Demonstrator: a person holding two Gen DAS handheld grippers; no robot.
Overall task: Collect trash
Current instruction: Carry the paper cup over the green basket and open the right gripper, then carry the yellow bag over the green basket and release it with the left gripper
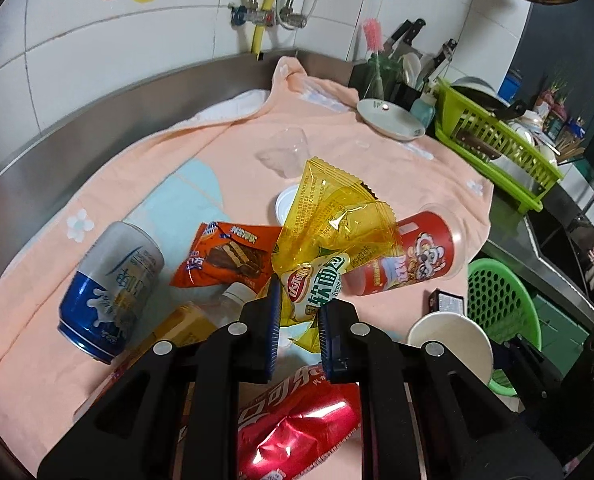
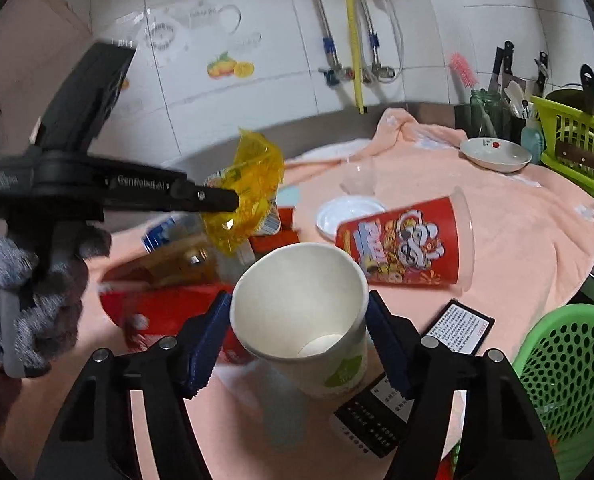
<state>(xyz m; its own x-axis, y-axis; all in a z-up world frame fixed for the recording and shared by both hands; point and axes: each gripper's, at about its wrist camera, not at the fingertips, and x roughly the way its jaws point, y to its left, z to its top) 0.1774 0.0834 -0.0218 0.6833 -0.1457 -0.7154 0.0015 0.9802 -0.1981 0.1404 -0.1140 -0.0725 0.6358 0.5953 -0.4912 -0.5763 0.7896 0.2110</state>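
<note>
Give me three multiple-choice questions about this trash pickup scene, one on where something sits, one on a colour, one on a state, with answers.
1. Where is the white paper cup?
A. in the green basket
B. between the right gripper's fingers
C. on the dish rack

2. What colour is the wrapper in the left gripper?
A. yellow
B. blue
C. black

3. How does the red snack tube stand?
A. upright
B. lying on its side
C. stacked on a can

Answers: B, the blue pads flank the cup; A, it is clear yellow film; B, it lies along the peach cloth.

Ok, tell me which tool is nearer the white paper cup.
Right. The right tool has the white paper cup between its fingers; the left tool is up and to the cup's left, clamping the yellow wrapper.
</note>
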